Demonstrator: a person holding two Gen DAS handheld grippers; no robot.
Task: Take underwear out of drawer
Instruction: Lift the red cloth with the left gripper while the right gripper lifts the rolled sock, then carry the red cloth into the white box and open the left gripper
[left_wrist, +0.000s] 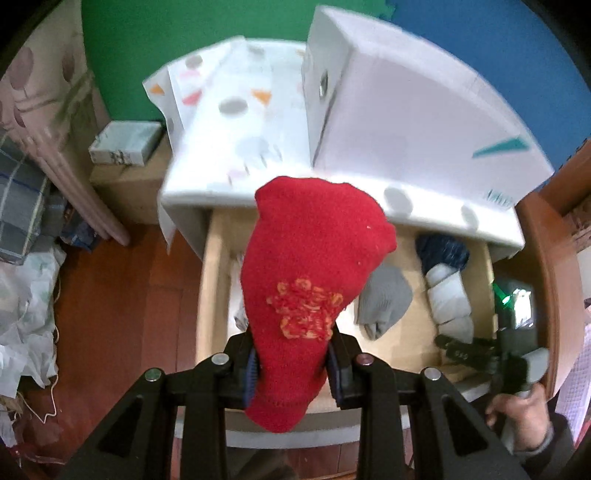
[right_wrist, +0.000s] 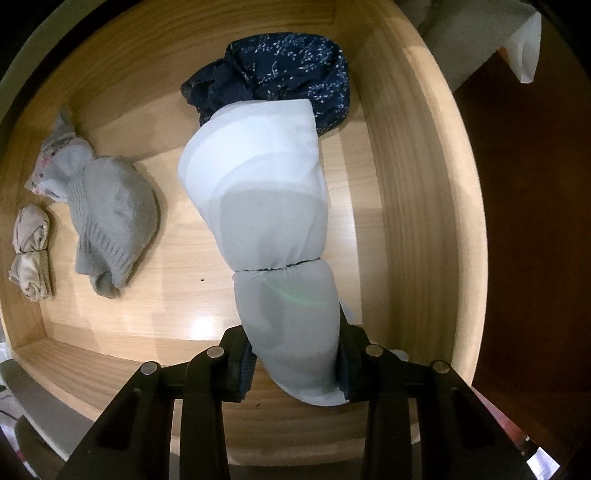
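My left gripper (left_wrist: 293, 369) is shut on a red knitted garment (left_wrist: 314, 258) with an orange embroidered patch, held up above the open wooden drawer (left_wrist: 212, 277). In the right wrist view my right gripper (right_wrist: 295, 369) points down into the drawer (right_wrist: 406, 184), its pads pressed on the near end of a pale blue rolled garment (right_wrist: 266, 206). A navy flowered garment (right_wrist: 288, 66) lies at the roll's far end. The left wrist view shows the right gripper (left_wrist: 465, 349) low at the drawer's right side, a hand behind it.
A grey knitted piece (right_wrist: 110, 214), a beige roll (right_wrist: 31, 251) and a small flowered piece (right_wrist: 55, 162) lie at the drawer's left. A white box (left_wrist: 406, 110) stands on the white cabinet top (left_wrist: 236, 147). Plastic bags (left_wrist: 22, 314) and a carton (left_wrist: 125, 144) crowd the floor at left.
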